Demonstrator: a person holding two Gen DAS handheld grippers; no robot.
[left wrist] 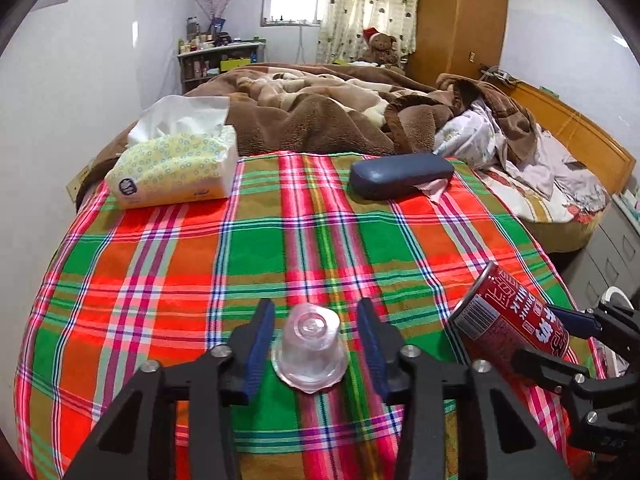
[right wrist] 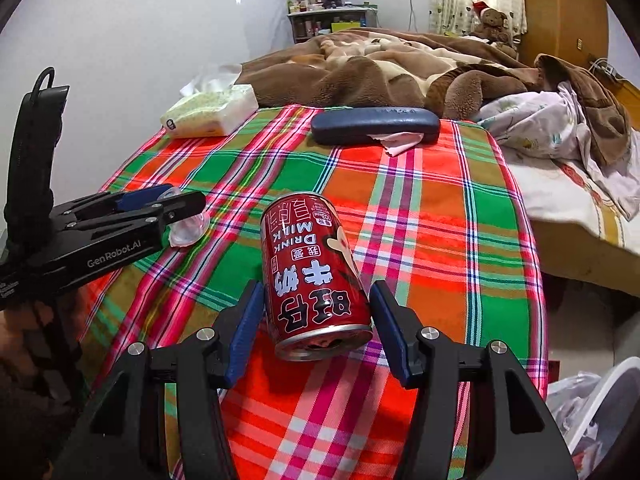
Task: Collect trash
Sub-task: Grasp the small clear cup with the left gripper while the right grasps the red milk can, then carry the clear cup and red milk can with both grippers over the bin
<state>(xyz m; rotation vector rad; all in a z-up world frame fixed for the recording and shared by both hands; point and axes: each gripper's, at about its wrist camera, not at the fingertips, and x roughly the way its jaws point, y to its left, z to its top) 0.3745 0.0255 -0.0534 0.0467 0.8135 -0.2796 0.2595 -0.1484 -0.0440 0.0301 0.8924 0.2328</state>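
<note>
A clear plastic cup [left wrist: 311, 354] stands upside down on the plaid cloth [left wrist: 280, 248]. My left gripper [left wrist: 316, 336] is open with a finger on each side of the cup, not touching it; it shows at the left of the right wrist view [right wrist: 160, 204] with the cup [right wrist: 188, 230]. A red milk can [right wrist: 316, 276] is tilted and sits between the fingers of my right gripper [right wrist: 316, 320], which close on its sides. The can [left wrist: 508, 320] and right gripper [left wrist: 560, 344] also show in the left wrist view.
A tissue pack [left wrist: 176, 164] and a dark blue glasses case [left wrist: 400, 176] with a pink scrap [right wrist: 400, 142] under it lie at the cloth's far side. Brown blankets [left wrist: 320, 108] are behind. A white bin with a bag [right wrist: 600, 408] stands at lower right.
</note>
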